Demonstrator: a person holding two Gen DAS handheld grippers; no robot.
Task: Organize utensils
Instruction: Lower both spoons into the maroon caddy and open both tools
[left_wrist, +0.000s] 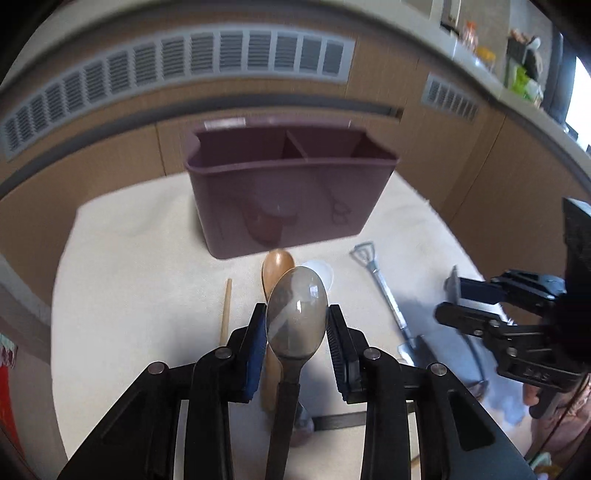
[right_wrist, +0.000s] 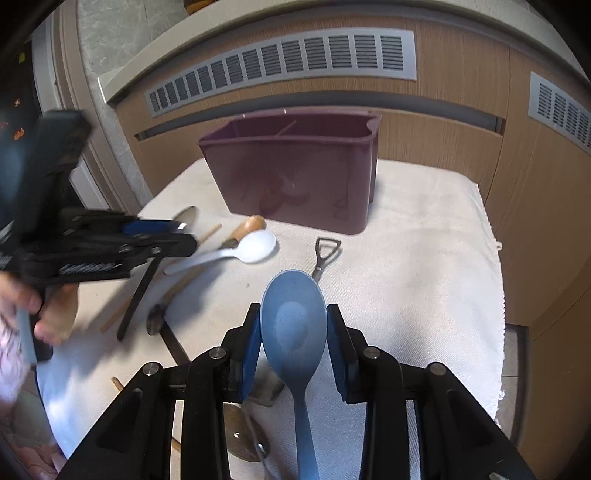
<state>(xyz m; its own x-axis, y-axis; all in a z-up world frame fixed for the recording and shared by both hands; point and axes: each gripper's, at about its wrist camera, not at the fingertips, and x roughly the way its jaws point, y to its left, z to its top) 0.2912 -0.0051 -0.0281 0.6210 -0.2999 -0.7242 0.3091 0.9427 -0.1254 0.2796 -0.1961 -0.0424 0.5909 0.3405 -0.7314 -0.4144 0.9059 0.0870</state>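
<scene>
The purple caddy (left_wrist: 291, 184) stands straight ahead of both tongs; the left gripper (left_wrist: 297, 325) clasps a metal spoon (left_wrist: 297, 314), the right gripper (right_wrist: 293, 325) a blue spoon (right_wrist: 293, 325), bowls pointing caddy-ward; neither looks clearly nearer.

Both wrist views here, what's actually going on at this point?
A person is sorting utensils with a handheld gripper in each hand. The left gripper holds a dark-handled metal spoon with its bowl between the fingers, and the right gripper holds a blue plastic spoon the same way. Both point toward the purple two-compartment plastic caddy, which looks empty. A white plastic spoon, a wooden spoon and a small metal shovel-shaped utensil lie on the cream cloth.
</scene>
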